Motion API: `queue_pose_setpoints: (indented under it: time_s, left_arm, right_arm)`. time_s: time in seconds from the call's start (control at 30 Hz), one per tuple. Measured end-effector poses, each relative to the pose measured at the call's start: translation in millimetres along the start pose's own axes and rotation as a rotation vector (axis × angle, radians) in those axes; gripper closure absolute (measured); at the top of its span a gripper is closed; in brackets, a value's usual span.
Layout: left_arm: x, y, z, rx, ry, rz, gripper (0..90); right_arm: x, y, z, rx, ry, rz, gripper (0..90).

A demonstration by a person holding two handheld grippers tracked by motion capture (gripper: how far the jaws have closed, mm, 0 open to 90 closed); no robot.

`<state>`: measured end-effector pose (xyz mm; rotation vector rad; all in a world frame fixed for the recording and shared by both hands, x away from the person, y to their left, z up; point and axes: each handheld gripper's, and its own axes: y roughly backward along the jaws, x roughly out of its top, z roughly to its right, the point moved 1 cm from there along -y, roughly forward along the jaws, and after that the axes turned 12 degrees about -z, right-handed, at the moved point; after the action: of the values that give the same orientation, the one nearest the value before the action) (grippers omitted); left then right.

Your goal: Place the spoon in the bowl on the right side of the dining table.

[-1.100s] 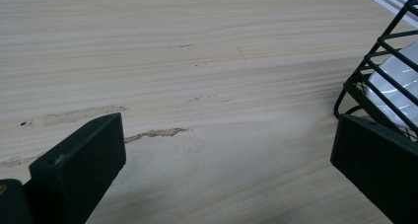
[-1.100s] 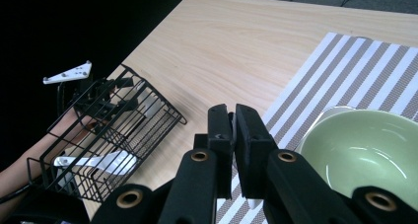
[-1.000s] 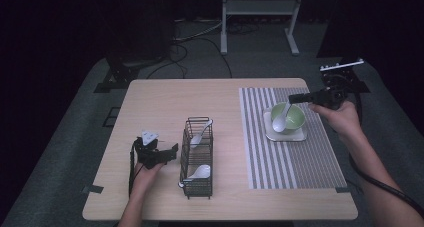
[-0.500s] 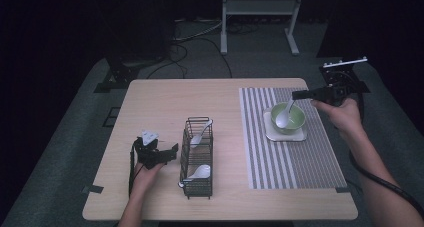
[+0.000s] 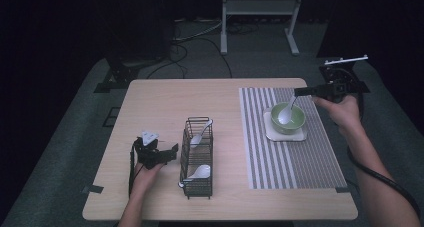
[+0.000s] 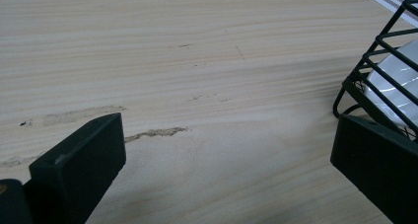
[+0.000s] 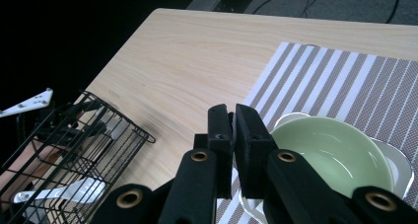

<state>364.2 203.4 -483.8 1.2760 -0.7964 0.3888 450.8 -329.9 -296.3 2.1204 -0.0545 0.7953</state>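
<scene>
A white spoon (image 5: 284,117) sits with its scoop in the green bowl (image 5: 298,120), its handle leaning up to my right gripper (image 5: 297,92). That gripper hovers just above the bowl's far right rim with its jaws pressed together on the handle end. In the right gripper view the gripper (image 7: 232,111) hides the spoon, and the bowl (image 7: 340,155) lies just beyond. My left gripper (image 5: 173,150) rests open on the table, left of the black wire rack (image 5: 200,187). The left gripper view shows the gripper (image 6: 226,135) wide apart over bare wood.
The bowl stands on a white square plate (image 5: 274,134) on a striped placemat (image 5: 295,162). The rack holds two more white spoons (image 5: 202,134) (image 5: 201,172), and it stands close to the left gripper's right jaw (image 6: 379,46). A metal stand (image 5: 260,7) is behind the table.
My right gripper has drawn back up and to the right from over the bowl, and the spoon's scoop has settled into the bowl. The left gripper has stayed still.
</scene>
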Motion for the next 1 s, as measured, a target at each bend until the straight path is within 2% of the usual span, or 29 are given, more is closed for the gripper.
queue_pose_setpoints:
  time_s: [0.53,1.0]
  left_arm:
    - [0.0,-0.1,-0.2,0.000,-0.001,-0.002,0.0]
    - [0.1,-0.2,-0.3,-0.002,0.003,-0.002,0.0]
  right_arm:
    - [-1.7,-10.5,19.8,-0.025,-0.059,-0.004,85.6]
    - [-2.0,-18.2,27.1,-0.032,-0.079,-0.010,85.6]
